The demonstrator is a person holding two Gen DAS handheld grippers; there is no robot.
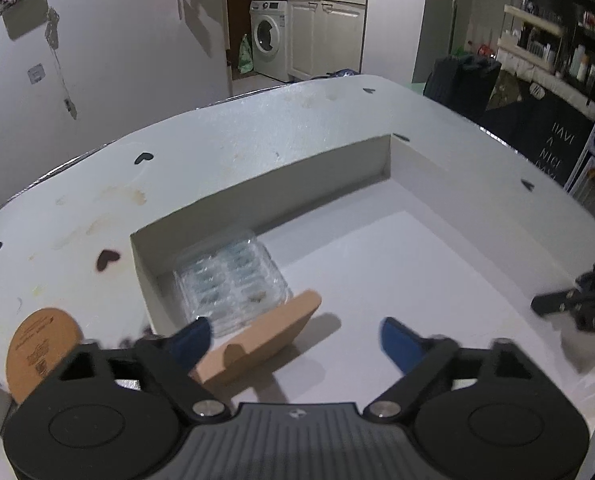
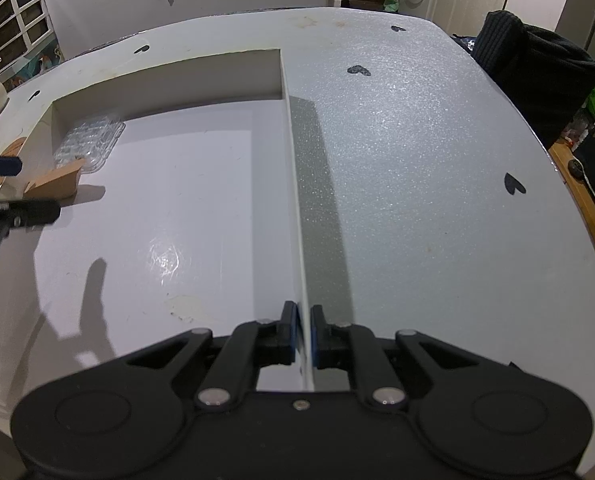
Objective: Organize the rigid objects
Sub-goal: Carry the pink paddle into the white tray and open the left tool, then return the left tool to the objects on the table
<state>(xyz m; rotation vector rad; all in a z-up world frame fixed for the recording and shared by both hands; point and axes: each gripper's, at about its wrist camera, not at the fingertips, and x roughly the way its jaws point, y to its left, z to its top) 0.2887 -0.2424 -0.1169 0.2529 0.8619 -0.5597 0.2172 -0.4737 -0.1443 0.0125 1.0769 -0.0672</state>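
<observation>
Your table (image 2: 417,160) is a speckled white top with small black heart marks (image 2: 358,70) and brownish stains. On it, ahead of your left claw, sits a shallow white box (image 1: 281,188); a round cork coaster (image 1: 43,346) lies to that claw's left, outside the box.

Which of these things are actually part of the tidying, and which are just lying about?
Part of the job:
- white box, its wall pinched by the right gripper
- clear plastic tray in the box
- wooden piece in the box
- open left gripper

Lying about:
- cork disc on the table
- washing machine
- dark bag
</observation>
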